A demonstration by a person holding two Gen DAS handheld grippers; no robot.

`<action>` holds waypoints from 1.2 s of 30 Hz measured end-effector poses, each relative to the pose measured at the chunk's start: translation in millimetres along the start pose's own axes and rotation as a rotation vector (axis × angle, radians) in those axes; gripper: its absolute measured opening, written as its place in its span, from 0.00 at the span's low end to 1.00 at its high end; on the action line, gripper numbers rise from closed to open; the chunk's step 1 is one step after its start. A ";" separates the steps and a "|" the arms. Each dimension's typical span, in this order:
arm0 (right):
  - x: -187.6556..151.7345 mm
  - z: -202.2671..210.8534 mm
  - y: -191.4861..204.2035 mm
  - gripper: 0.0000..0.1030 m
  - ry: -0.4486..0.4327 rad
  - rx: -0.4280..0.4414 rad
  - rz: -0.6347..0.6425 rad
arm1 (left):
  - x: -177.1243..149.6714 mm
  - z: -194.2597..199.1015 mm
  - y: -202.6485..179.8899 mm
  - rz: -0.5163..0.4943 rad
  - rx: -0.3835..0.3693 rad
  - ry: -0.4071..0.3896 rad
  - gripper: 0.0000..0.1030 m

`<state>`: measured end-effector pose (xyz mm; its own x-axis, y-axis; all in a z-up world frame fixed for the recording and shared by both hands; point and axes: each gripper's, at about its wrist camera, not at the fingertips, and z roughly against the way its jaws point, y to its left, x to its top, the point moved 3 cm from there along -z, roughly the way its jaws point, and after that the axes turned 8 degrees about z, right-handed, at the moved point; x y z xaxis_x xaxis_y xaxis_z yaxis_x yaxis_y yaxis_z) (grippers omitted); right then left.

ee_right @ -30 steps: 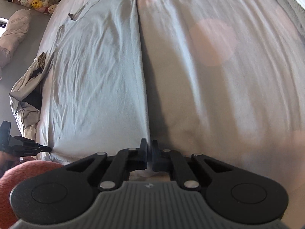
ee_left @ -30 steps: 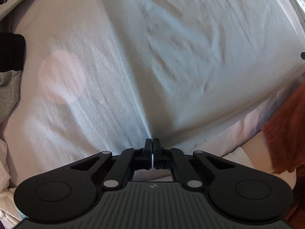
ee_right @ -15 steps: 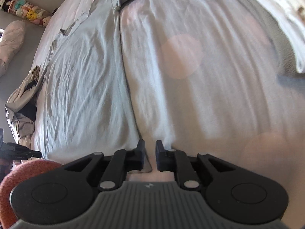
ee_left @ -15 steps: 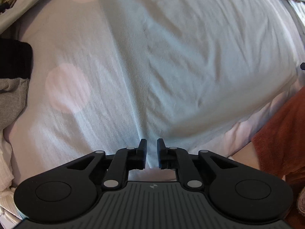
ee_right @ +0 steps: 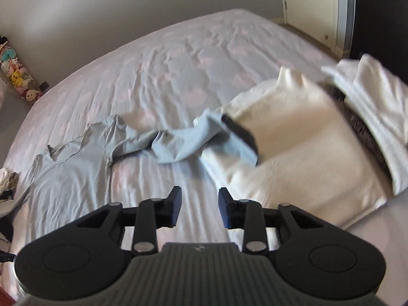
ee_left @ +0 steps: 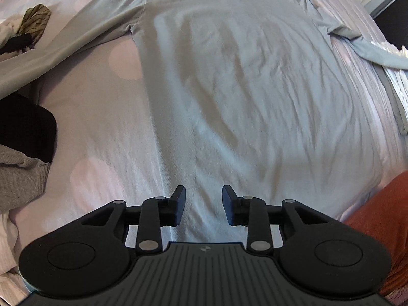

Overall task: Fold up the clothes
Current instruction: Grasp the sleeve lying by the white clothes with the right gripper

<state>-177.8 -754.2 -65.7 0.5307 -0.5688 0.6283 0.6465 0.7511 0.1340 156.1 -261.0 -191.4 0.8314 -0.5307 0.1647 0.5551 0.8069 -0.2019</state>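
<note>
Flat on the bedsheet [ee_left: 107,132] lies the pale blue long-sleeved shirt [ee_left: 242,81], sleeves out to both sides. Over its hem the left gripper [ee_left: 203,205] hangs with jaws opening and nothing clamped between them. Rightward, the right gripper [ee_right: 199,207] is likewise opening, empty, above bare sheet beside a cream garment [ee_right: 301,148].

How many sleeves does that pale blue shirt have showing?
2. The shirt has the left sleeve stretched toward the clothes pile, and the right sleeve draped onto the cream garment.

Soft matt cloth shirt [ee_left: 229,81] on a smooth, spotted cloth bedsheet [ee_right: 178,58]; matt black plastic tools.
</note>
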 end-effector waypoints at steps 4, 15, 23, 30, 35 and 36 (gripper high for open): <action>33.3 1.8 -1.0 0.56 -0.073 -0.103 0.146 | 8.7 20.2 5.4 0.040 0.012 -0.063 0.30; 37.7 -56.0 24.6 0.11 -0.014 -0.249 0.602 | -2.0 22.5 -13.5 0.103 -0.105 -0.087 0.31; -26.2 -57.4 44.8 0.07 0.051 -0.133 0.779 | -3.3 21.5 -18.3 0.150 -0.143 -0.100 0.31; -73.0 -77.6 31.6 0.07 0.152 -0.141 0.789 | -8.3 12.4 -28.4 0.165 -0.160 -0.080 0.31; -75.0 -67.7 19.3 0.20 0.147 -0.106 0.697 | -12.0 6.0 -32.9 0.169 -0.177 -0.067 0.31; -74.1 -62.3 18.1 0.34 0.136 -0.092 0.676 | -13.1 4.8 -32.7 0.171 -0.177 -0.064 0.31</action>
<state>-171.3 -719.3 -157.6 0.8932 -0.0273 0.4488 0.1904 0.9272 -0.3225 126.9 -279.2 -182.3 0.9135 -0.3679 0.1735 0.4067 0.8228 -0.3970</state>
